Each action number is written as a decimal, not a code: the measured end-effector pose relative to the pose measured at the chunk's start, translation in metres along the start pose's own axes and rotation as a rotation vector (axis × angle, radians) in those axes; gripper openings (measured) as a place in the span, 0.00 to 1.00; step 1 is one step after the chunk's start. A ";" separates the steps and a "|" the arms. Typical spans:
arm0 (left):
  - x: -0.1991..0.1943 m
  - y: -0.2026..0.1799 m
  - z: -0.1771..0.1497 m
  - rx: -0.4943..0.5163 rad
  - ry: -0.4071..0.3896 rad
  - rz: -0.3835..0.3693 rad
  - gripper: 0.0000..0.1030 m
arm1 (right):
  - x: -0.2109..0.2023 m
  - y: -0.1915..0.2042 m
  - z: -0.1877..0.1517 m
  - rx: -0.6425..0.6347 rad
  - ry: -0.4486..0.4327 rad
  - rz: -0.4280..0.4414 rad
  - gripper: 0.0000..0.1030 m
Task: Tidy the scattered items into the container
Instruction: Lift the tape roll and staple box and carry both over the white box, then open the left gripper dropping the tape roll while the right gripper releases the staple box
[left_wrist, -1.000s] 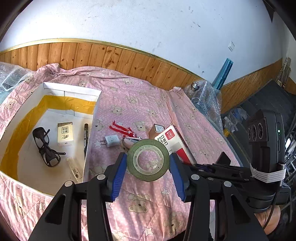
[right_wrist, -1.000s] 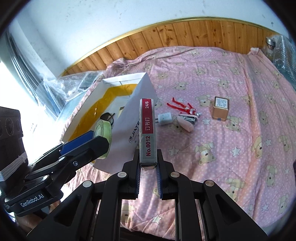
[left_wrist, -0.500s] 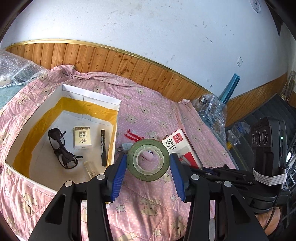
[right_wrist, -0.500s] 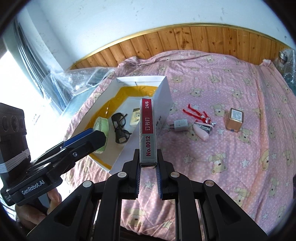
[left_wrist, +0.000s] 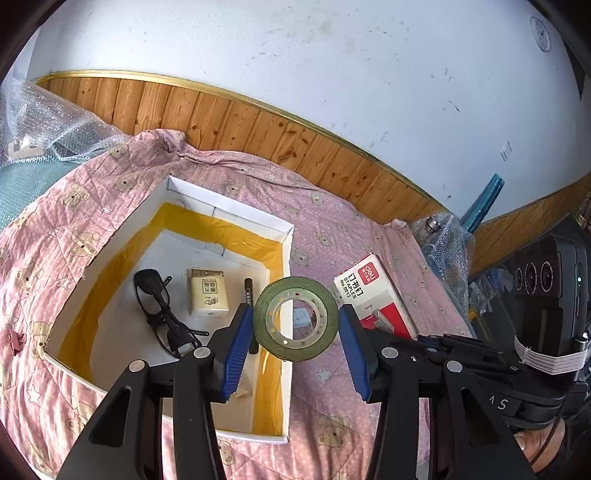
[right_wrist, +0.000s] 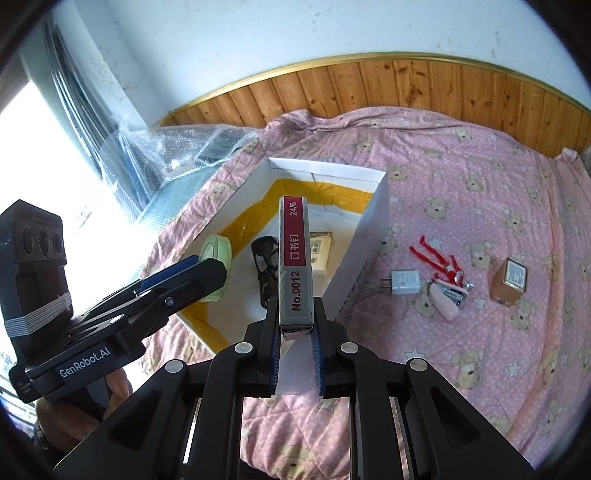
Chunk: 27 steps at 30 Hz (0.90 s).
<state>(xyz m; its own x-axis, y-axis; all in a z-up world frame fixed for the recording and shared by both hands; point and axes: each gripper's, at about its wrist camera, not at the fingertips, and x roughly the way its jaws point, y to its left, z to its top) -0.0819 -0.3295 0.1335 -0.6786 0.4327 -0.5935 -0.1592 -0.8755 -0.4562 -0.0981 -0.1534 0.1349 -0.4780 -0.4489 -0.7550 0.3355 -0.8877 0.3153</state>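
Note:
My left gripper (left_wrist: 295, 332) is shut on a green tape roll (left_wrist: 266, 325), held upright above the right wall of the white box (left_wrist: 229, 201) lined with yellow tape. Inside the box lie black glasses (left_wrist: 155, 302), a beige pack (left_wrist: 207, 298) and a black marker (left_wrist: 248, 291). My right gripper (right_wrist: 295, 334) is shut on a long red and white staples box (right_wrist: 295, 258), held over the container's near right corner. The left gripper (right_wrist: 195, 275) with the tape roll (right_wrist: 216, 254) hangs over the container's left side in the right wrist view.
On the pink bear quilt right of the container lie a white charger plug (right_wrist: 404, 282), red clips (right_wrist: 439, 260), a pink stapler (right_wrist: 448, 299) and a small brown box (right_wrist: 511, 282). Bubble wrap (right_wrist: 192, 147) is piled at the far left. A wood-panelled wall (right_wrist: 406, 85) runs behind.
Both grippers have risen and moved left with their loads, from beside the container's right wall to over the container. The staples box and the tape roll stay gripped.

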 end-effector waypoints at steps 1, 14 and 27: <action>0.001 0.004 0.002 -0.003 0.002 0.006 0.47 | 0.004 0.001 0.003 -0.003 0.004 0.005 0.15; 0.027 0.056 0.035 -0.066 0.037 0.086 0.47 | 0.059 0.011 0.048 -0.042 0.058 0.063 0.15; 0.078 0.090 0.061 -0.107 0.104 0.142 0.47 | 0.125 -0.005 0.091 -0.034 0.110 0.074 0.15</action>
<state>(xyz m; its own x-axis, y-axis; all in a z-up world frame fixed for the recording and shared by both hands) -0.1923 -0.3878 0.0865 -0.6103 0.3317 -0.7194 0.0133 -0.9037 -0.4279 -0.2333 -0.2147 0.0918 -0.3597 -0.4978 -0.7892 0.3954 -0.8474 0.3543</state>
